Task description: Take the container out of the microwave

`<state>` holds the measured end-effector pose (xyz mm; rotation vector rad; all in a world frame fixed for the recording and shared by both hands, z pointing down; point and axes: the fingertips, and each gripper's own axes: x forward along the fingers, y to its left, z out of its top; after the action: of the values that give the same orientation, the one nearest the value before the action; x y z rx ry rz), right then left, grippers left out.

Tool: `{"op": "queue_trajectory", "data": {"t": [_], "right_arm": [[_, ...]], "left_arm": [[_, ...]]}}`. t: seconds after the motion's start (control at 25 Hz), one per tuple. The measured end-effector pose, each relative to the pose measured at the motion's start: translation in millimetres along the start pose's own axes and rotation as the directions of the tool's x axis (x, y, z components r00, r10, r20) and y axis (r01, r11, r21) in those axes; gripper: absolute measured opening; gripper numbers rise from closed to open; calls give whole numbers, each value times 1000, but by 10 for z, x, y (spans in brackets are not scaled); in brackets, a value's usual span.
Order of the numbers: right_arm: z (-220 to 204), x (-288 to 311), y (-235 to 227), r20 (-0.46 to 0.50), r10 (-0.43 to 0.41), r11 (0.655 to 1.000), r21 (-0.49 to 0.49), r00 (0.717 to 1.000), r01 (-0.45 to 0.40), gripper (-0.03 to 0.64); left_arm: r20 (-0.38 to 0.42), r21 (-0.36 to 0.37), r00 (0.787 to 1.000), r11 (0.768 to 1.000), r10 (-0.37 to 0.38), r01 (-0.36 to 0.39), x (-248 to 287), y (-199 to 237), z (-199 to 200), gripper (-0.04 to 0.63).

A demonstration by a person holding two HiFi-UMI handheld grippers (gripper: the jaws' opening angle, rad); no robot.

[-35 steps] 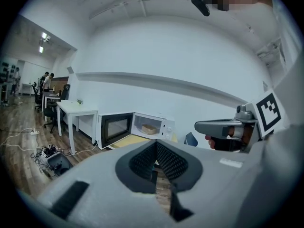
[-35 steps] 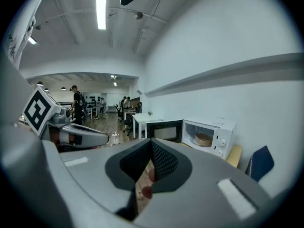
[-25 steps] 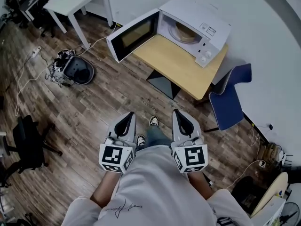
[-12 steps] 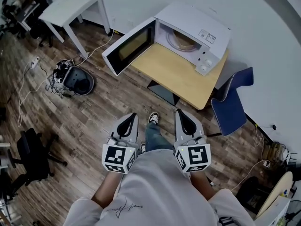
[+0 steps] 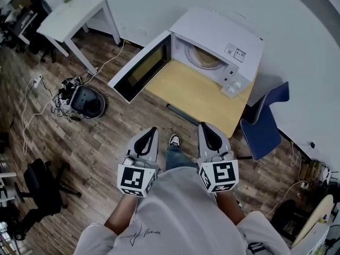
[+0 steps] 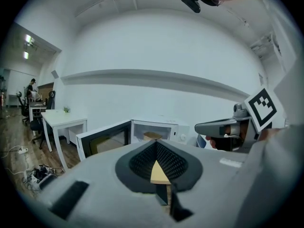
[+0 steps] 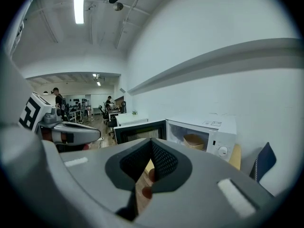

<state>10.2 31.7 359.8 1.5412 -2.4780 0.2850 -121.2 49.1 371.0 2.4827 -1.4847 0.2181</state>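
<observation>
A white microwave (image 5: 234,41) stands on a light wooden table (image 5: 196,92) with its door (image 5: 141,68) swung wide open to the left. Inside sits a tan container (image 5: 204,56), also seen as the container (image 6: 153,136) and the container (image 7: 194,140) in the two gripper views. My left gripper (image 5: 151,132) and right gripper (image 5: 206,127) are side by side in front of my chest, short of the table's near edge, pointing toward the microwave. Both the left gripper (image 6: 156,144) and the right gripper (image 7: 152,144) have their jaws together with nothing held.
A blue chair (image 5: 263,124) stands to the right of the table. A white desk (image 5: 71,12) is at the far left. A dark round device with tangled cables (image 5: 87,100) lies on the wooden floor. A black office chair (image 5: 34,193) is at lower left.
I have stepped toward the microwave: it and the table now sit nearer and larger in the head view. Both grippers came forward together, still shut and side by side.
</observation>
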Motion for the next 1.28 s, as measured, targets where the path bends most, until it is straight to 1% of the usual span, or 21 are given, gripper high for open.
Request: {"op": "queue_trajectory", "data": {"t": [0.28,0.6,0.72,0.92,1.28], "right_arm": [[170,561,-369,-7,-7,1000,4,1000,7,14],[318,1043,-830,4,-31,1000,-2,1000,31,13],[335,1177,-992,5,-38,999,-8,999,38,13],[362,1292,-1151,14,-42,999,-33,999,42,14],[248,1353,-1380,-4,-57,997,-57,998,56,14]], "left_arm": [[-12,-10,1000,1000,-12,12,580,205,149,-2],[9,-18,999,999,-45,45,1253,311,355,-2],[6,-11,999,998,-54,54,1477,303,374,-2],[-16,-18,996,996,-83,83,1651,221,329,-2],[-53,-14,994,996,-92,92,1788,101,238,-2]]}}
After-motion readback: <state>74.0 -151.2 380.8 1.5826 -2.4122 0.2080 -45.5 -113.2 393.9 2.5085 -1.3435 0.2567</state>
